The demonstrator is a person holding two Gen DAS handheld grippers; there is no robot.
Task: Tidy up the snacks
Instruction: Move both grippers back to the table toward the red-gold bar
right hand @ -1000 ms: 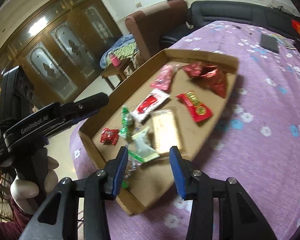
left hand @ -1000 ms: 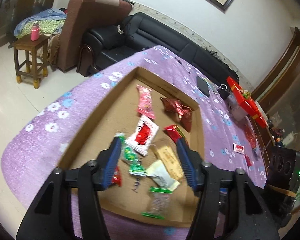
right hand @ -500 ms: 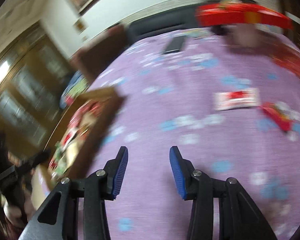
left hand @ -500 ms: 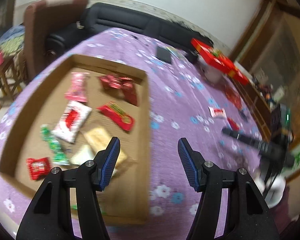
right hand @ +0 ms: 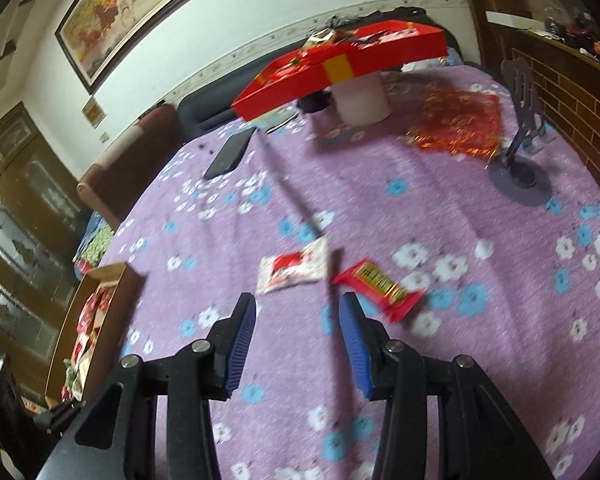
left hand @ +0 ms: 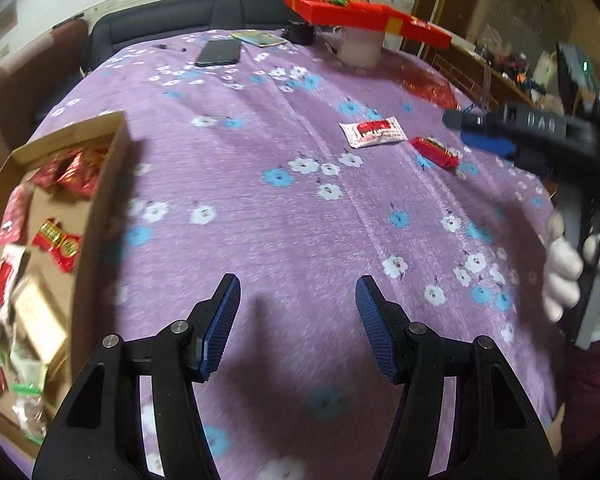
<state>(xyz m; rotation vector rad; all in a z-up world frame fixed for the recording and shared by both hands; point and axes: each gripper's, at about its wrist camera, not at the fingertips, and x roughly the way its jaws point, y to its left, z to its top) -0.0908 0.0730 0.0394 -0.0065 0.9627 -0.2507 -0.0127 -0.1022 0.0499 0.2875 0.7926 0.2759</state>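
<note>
Purple floral tablecloth (left hand: 300,220) covers the whole table; black sofa (left hand: 172,28) and white wall behind it.

Left gripper (left hand: 296,320) hovers over bare cloth, jaws spread wide, nothing between them. Cardboard tray (left hand: 104,184) sits at the left edge of its view, holding a mix of snack packets: red foil ones at the far end, a red-and-yellow wrapper (left hand: 58,244) mid-tray, a tan packet (left hand: 40,320) and green-trimmed ones nearer the camera.

Two snacks lie loose on the cloth, well apart from the tray: white packet with red print (right hand: 294,266) and red-and-yellow bar (right hand: 380,286), just beside each other, not touching.

Right gripper (right hand: 296,332) is above the cloth just short of those two, jaws parted and empty. White packet is ahead of its left finger, red bar ahead of the right finger. From the left wrist view the gloved right hand (left hand: 568,276) is seen on the handle.

Further back: black phone (right hand: 230,152), red box (right hand: 340,64) perched on a white cylinder (right hand: 362,98), crinkled red-gold foil (right hand: 458,126), a dark stand (right hand: 520,168). Both views have motion blur.
</note>
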